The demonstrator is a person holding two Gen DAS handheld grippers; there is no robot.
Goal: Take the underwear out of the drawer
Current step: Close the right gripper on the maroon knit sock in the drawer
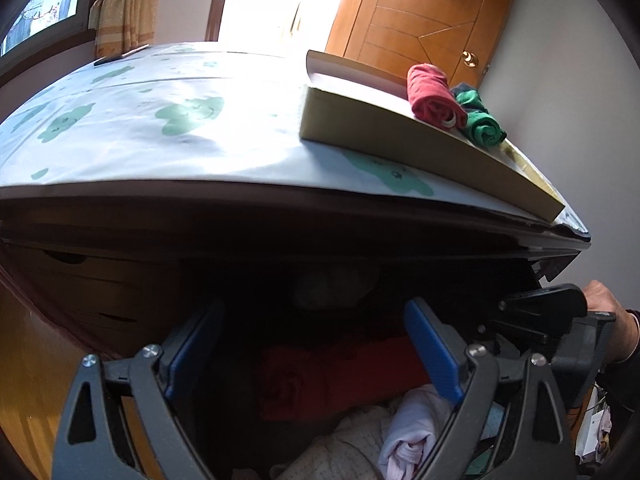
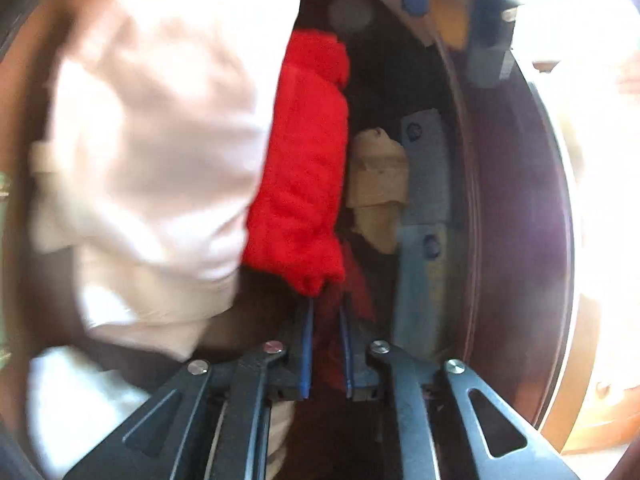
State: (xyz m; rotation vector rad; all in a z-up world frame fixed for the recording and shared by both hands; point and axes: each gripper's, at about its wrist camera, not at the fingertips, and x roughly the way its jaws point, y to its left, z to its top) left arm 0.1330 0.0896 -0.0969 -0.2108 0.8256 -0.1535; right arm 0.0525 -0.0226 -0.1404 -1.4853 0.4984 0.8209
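Right wrist view, blurry: right gripper point(image 2: 326, 312) fingers apparently clamped on red underwear roll point(image 2: 300, 176) end. Left gripper point(image 1: 308, 344) fingers wide apart, nothing held.

Daylight blows out the doorway point(image 1: 260, 0) behind the tabletop point(image 1: 160, 140); the drawer point(image 1: 320, 340) below sits in deep shadow. The right view is motion-blurred, its white cloth point(image 2: 160, 140) perhaps overexposed; fisheye bends edges.
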